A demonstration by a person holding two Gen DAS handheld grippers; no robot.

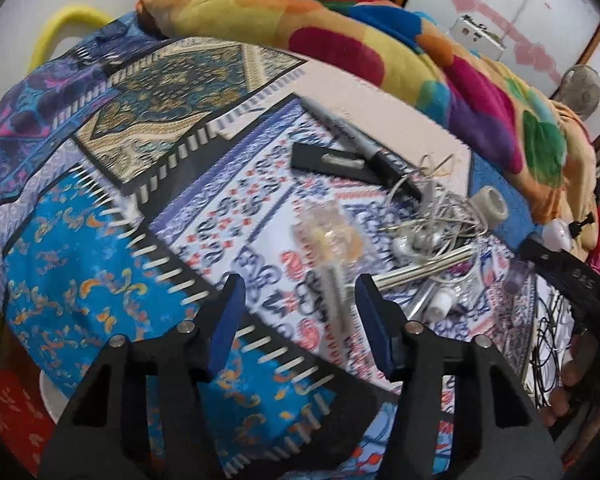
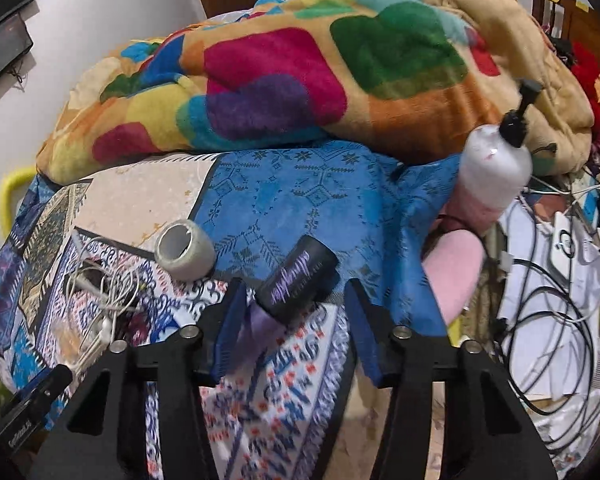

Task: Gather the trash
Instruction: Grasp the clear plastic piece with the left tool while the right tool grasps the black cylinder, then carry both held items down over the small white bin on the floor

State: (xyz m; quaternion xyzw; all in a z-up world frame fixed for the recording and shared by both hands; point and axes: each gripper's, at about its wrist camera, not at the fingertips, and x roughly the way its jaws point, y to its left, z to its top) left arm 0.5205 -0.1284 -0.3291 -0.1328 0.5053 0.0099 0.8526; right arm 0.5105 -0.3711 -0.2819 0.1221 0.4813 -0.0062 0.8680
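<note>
On a patterned bedsheet lies a clear crumpled plastic wrapper just ahead of my open, empty left gripper. Beyond it are tangled white earphones, a tape roll, a marker and a black flat piece. My right gripper is open. A black tube with purple lettering lies between its fingertips, with a translucent purple cap end by the left finger. The tape roll and earphones show at its left.
A bright fleece blanket is heaped at the back. A white pump bottle lies right, above a pink object. Cables and white papers crowd the right side. Metal rods lie near the earphones.
</note>
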